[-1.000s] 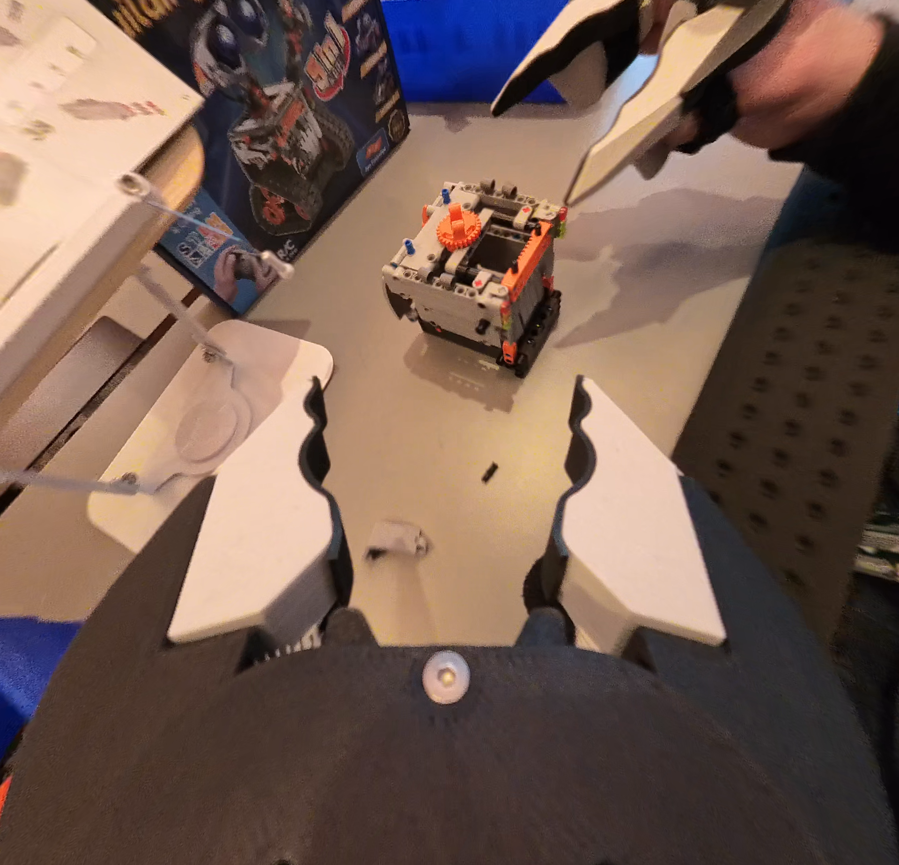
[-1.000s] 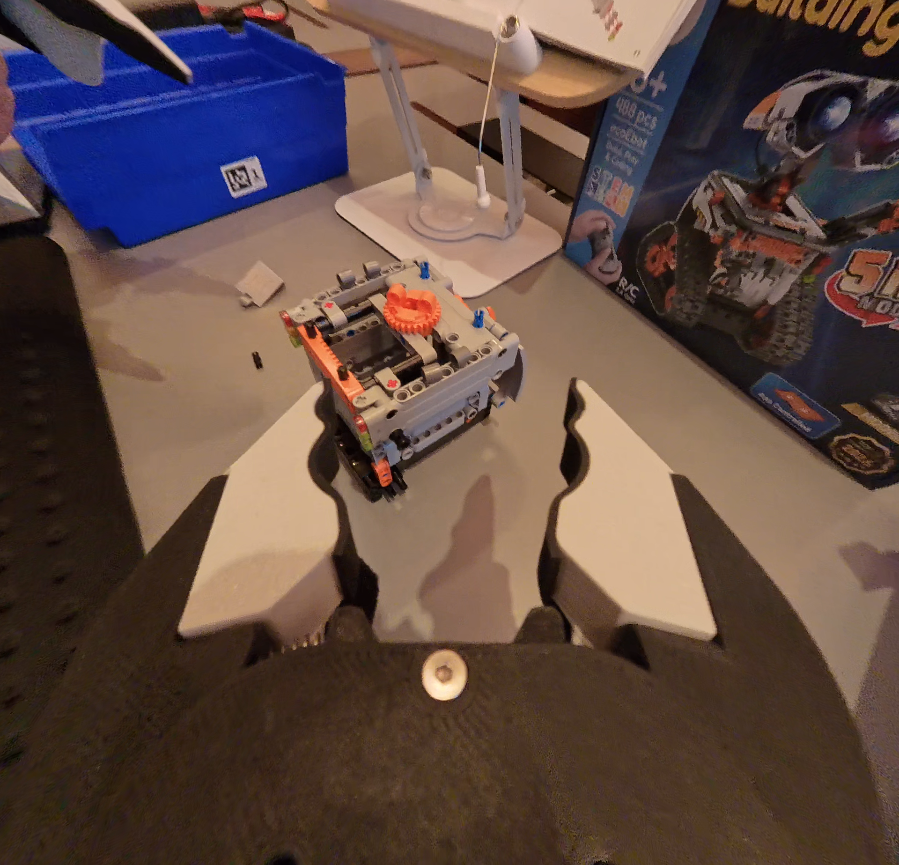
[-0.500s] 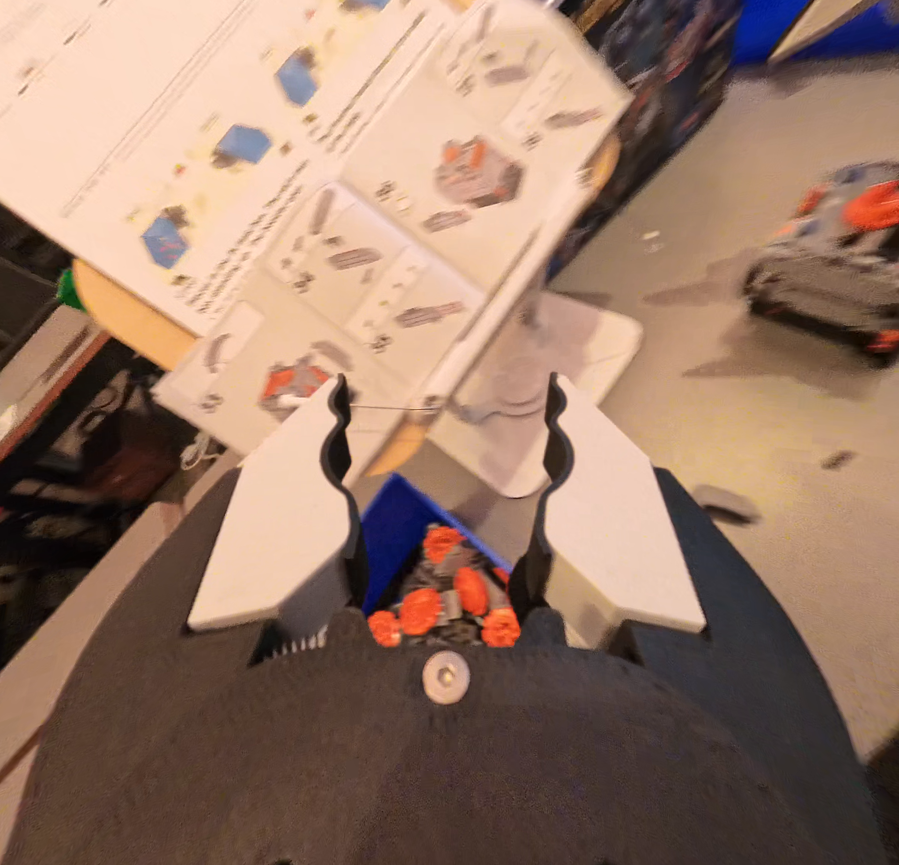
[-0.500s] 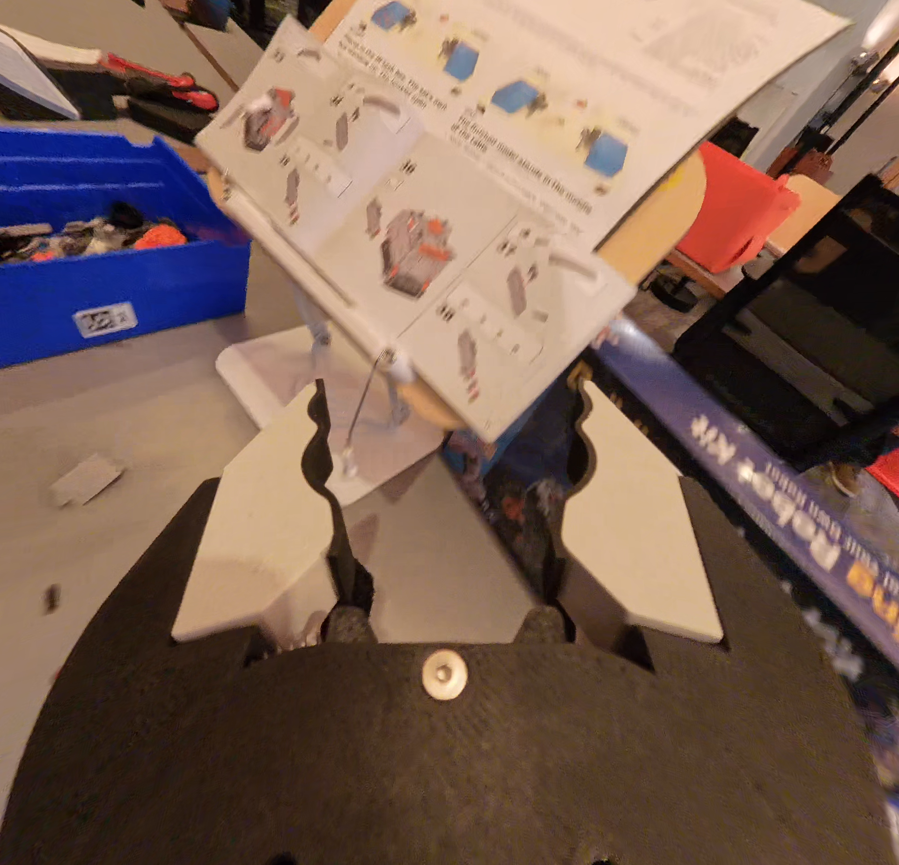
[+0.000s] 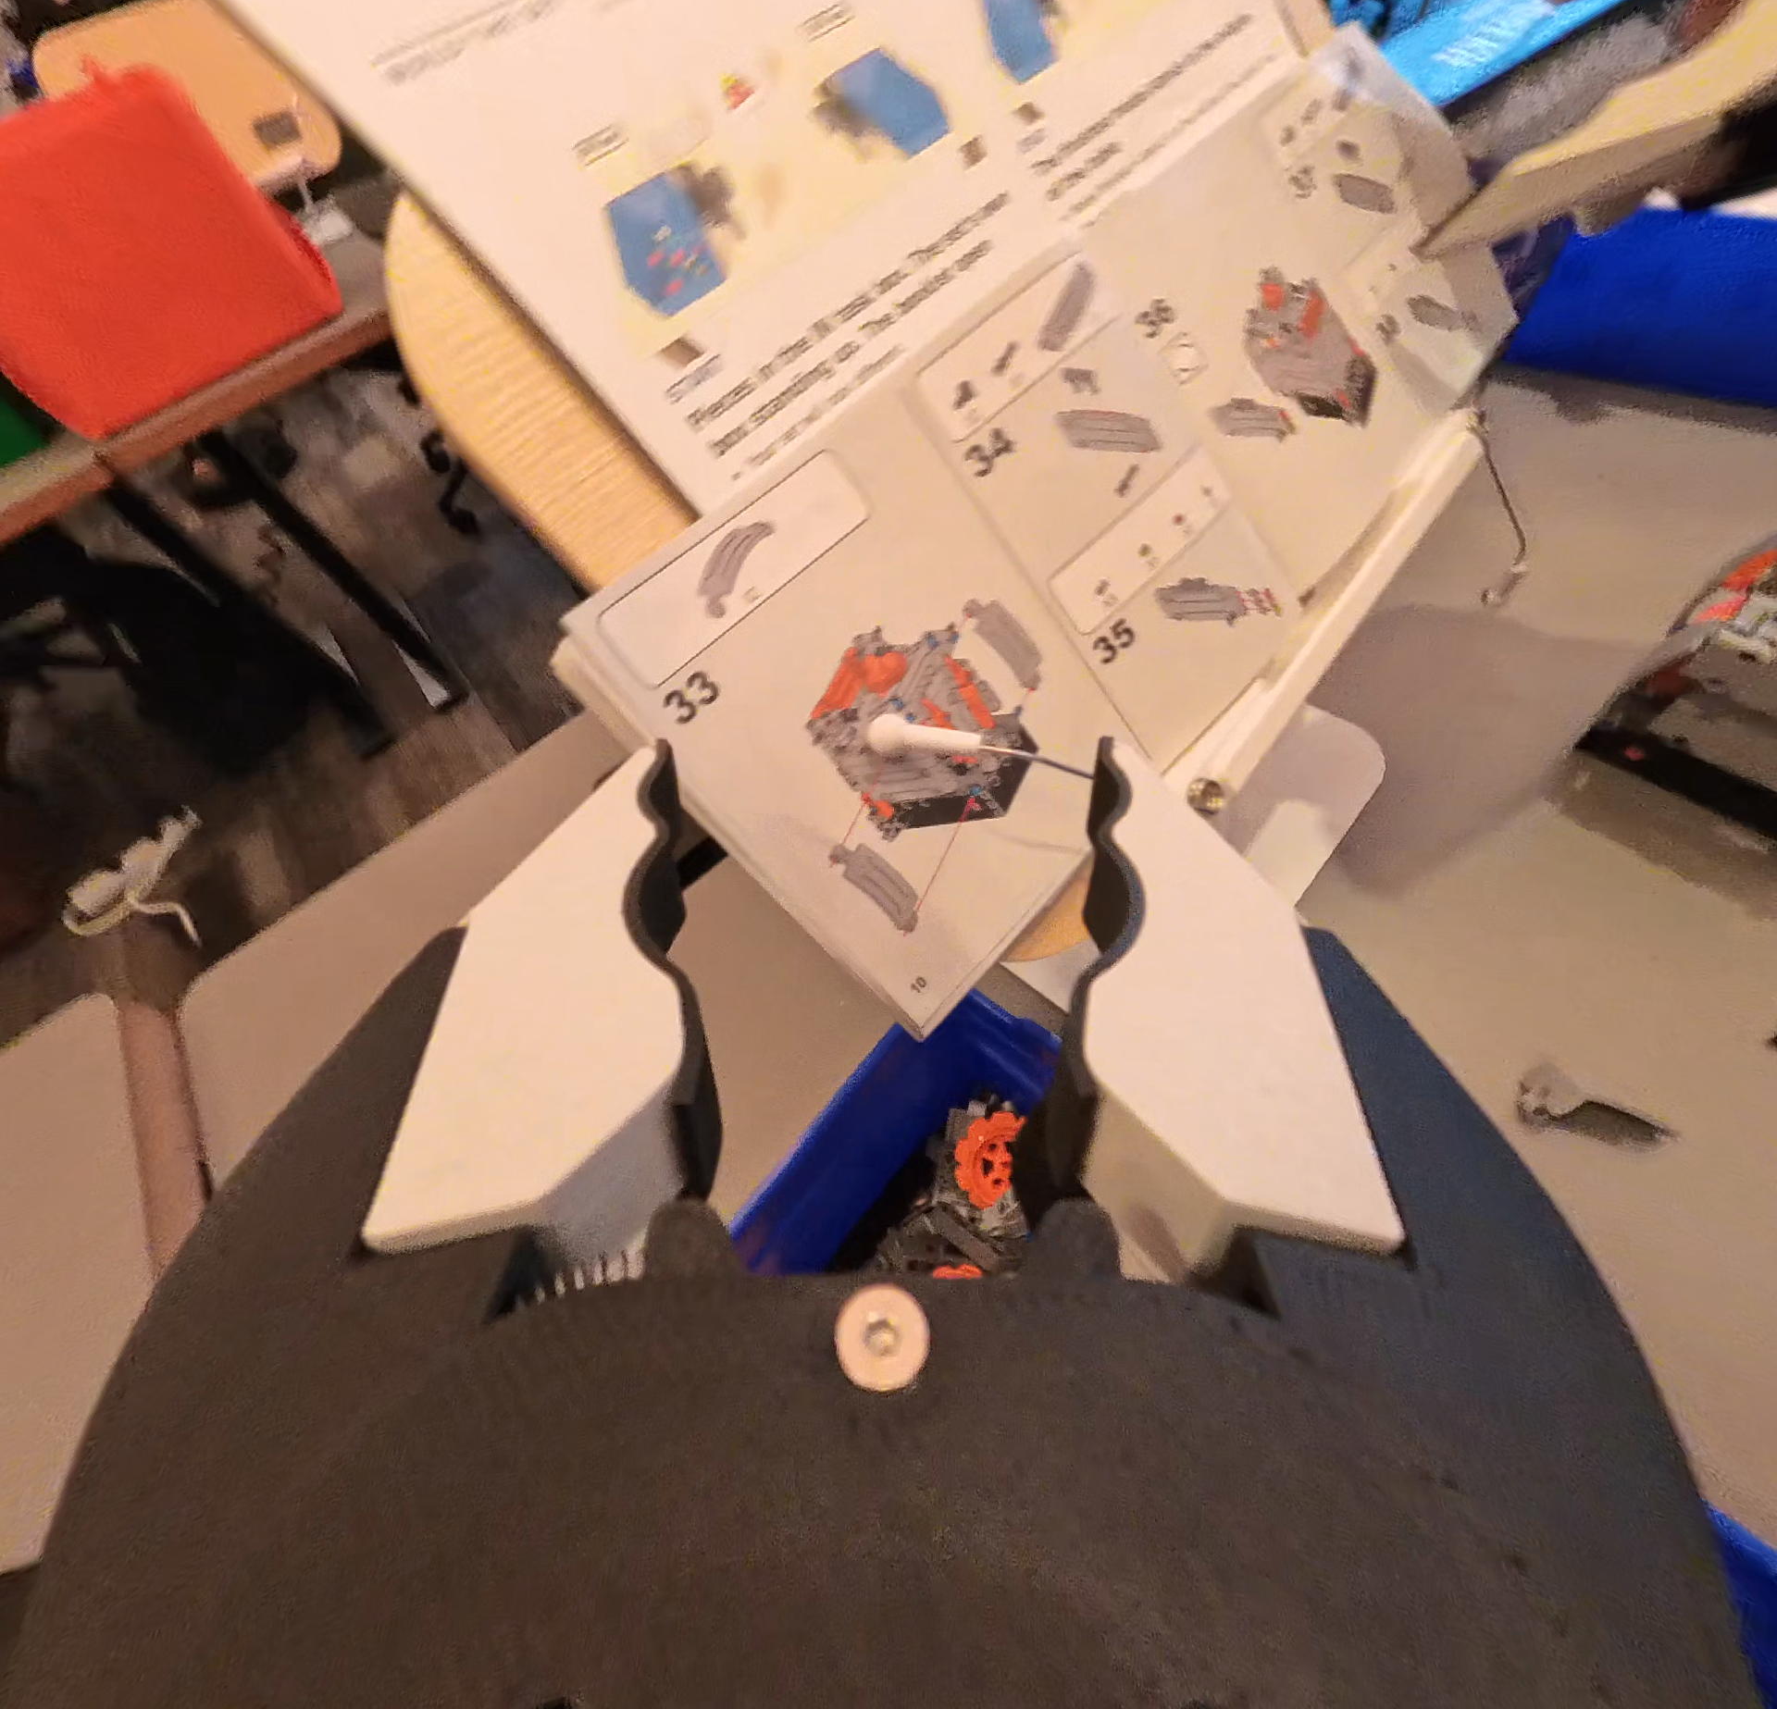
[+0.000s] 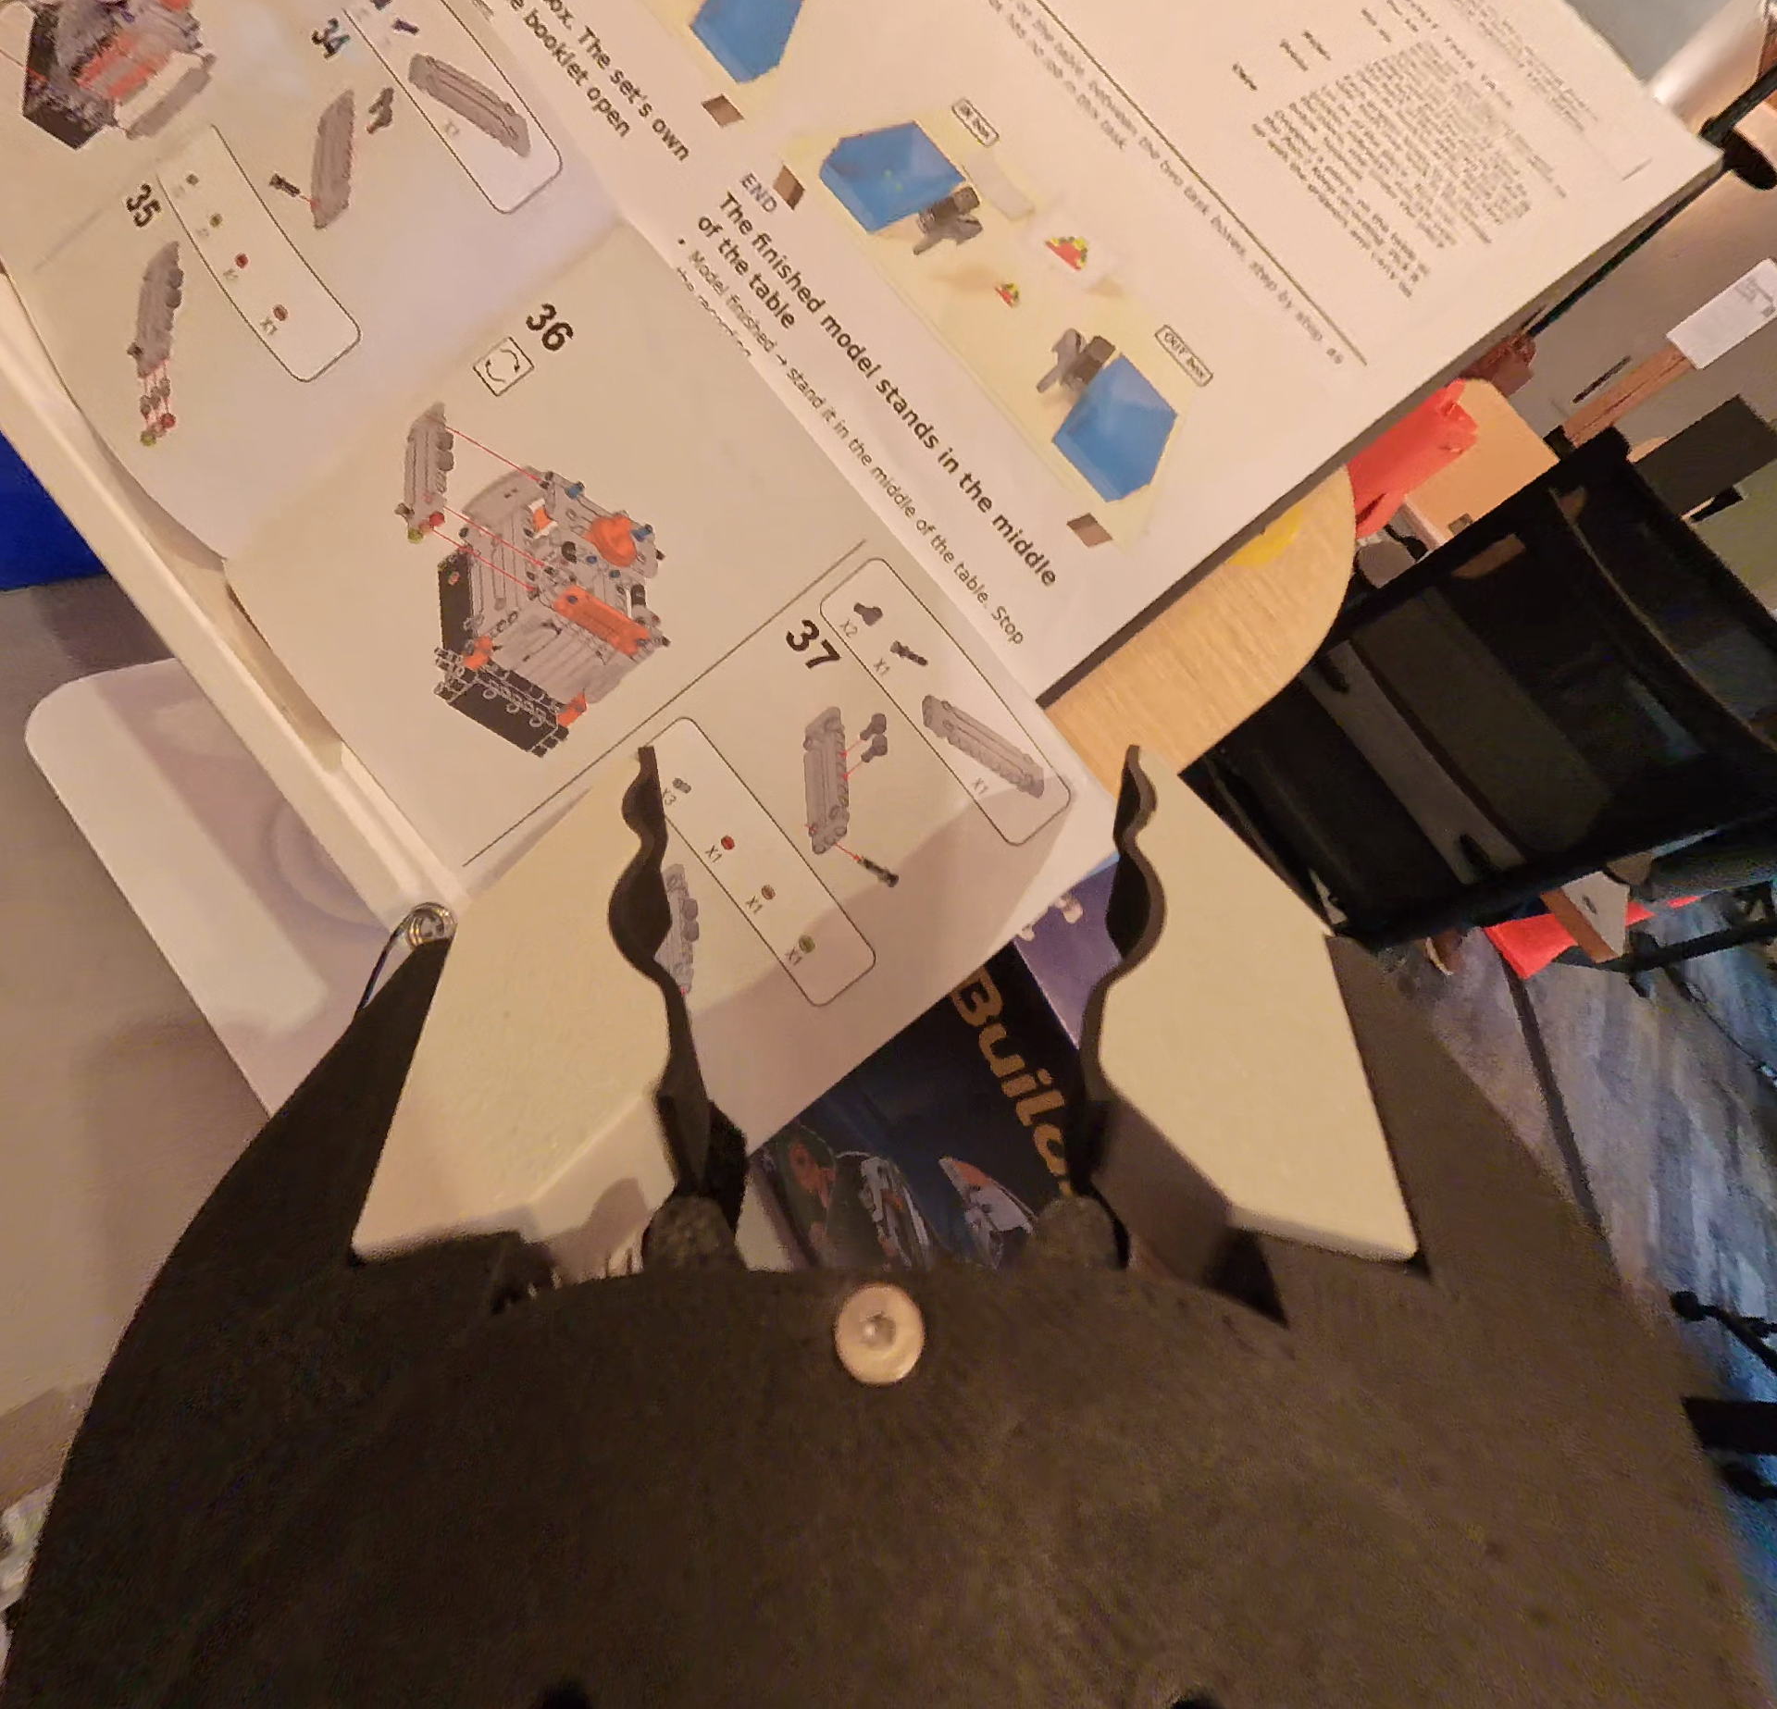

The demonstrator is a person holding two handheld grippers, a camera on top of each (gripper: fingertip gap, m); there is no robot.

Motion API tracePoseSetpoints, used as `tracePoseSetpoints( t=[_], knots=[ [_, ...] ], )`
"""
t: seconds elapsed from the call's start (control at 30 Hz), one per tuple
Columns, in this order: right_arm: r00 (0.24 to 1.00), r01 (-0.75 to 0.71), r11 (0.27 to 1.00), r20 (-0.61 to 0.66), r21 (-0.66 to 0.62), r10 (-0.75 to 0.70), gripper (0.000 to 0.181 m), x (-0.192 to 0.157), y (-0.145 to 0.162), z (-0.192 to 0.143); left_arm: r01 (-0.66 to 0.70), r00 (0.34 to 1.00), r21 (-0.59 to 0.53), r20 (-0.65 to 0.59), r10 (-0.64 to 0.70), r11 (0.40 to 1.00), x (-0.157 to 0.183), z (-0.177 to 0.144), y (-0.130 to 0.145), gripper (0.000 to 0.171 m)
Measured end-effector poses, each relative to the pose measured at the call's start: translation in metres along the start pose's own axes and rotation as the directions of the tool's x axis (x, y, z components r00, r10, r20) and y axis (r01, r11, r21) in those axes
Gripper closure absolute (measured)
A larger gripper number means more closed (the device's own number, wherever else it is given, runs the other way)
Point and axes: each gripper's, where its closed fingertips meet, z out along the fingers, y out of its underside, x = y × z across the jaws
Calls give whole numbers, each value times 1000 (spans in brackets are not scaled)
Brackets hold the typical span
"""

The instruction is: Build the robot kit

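An open instruction booklet (image 5: 962,471) rests tilted on a white stand and fills the upper half of both views. My left gripper (image 5: 880,769) is open and empty, raised in front of the booklet's lower left page. Below it sits a blue bin (image 5: 865,1124) with orange and grey brick parts (image 5: 981,1163). My right gripper (image 6: 889,769) is open and empty, close to the booklet's (image 6: 673,413) lower right page. The grey and orange brick model (image 5: 1731,625) shows blurred at the right edge of the left wrist view.
The stand's white base (image 6: 192,846) sits on the grey table (image 5: 1539,942). A dark printed toy box (image 6: 962,1105) stands behind the booklet. A small grey scrap (image 5: 1558,1100) lies on the table. An orange-red block (image 5: 135,250), a black chair (image 6: 1539,682) and other tables lie beyond.
Both grippers have swung up and away from the brick model to face the booklet, and have come closer to its pages. Both stay open and empty.
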Motion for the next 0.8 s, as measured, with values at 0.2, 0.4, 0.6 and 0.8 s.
tracePoseSetpoints(
  t=[0.2, 0.4, 0.6, 0.8],
  knots=[
    [1000, -21, 999, 19, -30, 22, 101, -1, 7, 1, -388, 921, -64, -41, 386, 919, 27, 8, 4, 102],
    [1000, 6, 998, 15, -56, -5, 103, -5, 14, 7, -537, 843, -125, -97, 528, 834, 35, 22, 24, 116],
    [1000, -10, 999, 17, -37, 11, 112, -1, 13, 7, -577, 817, -124, -89, 570, 807, 30, 18, 24, 134],
    [999, -21, 1000, 32, -24, 21, 115, 1, 13, 6, -619, 785, -137, -108, 610, 773, 38, 8, 34, 171]
  ],
)
